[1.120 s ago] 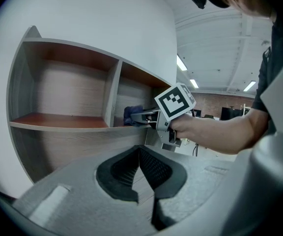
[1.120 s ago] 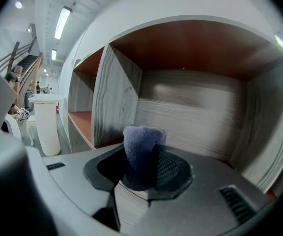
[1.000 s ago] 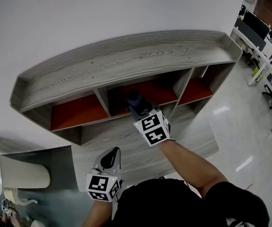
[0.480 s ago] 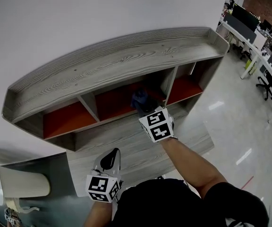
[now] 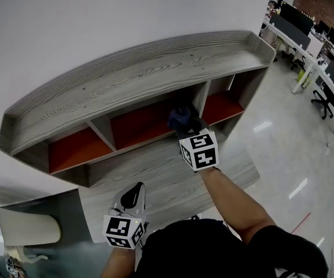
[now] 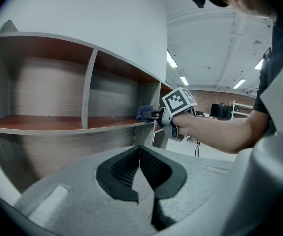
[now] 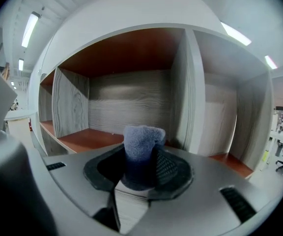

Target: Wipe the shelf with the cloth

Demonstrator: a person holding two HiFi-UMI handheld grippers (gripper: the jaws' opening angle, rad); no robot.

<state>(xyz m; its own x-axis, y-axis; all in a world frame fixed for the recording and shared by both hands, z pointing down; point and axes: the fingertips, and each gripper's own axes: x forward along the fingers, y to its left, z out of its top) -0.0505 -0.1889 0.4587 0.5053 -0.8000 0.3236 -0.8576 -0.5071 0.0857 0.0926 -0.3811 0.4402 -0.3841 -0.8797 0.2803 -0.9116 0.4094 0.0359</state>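
Since the cloth is clamped between the jaws of the right hand-held gripper, with its blue tuft standing proud of the tips, the stroke should press that tuft flat on the red board of the middle compartment. It should then sweep along the board's length into the corner at the upright divider. Keep the jaw tips off the shelf itself. The right arm is extended forward, with the cloth at the compartment's right end, near the divider. The left hand-held gripper hangs low by the body, jaws closed on nothing
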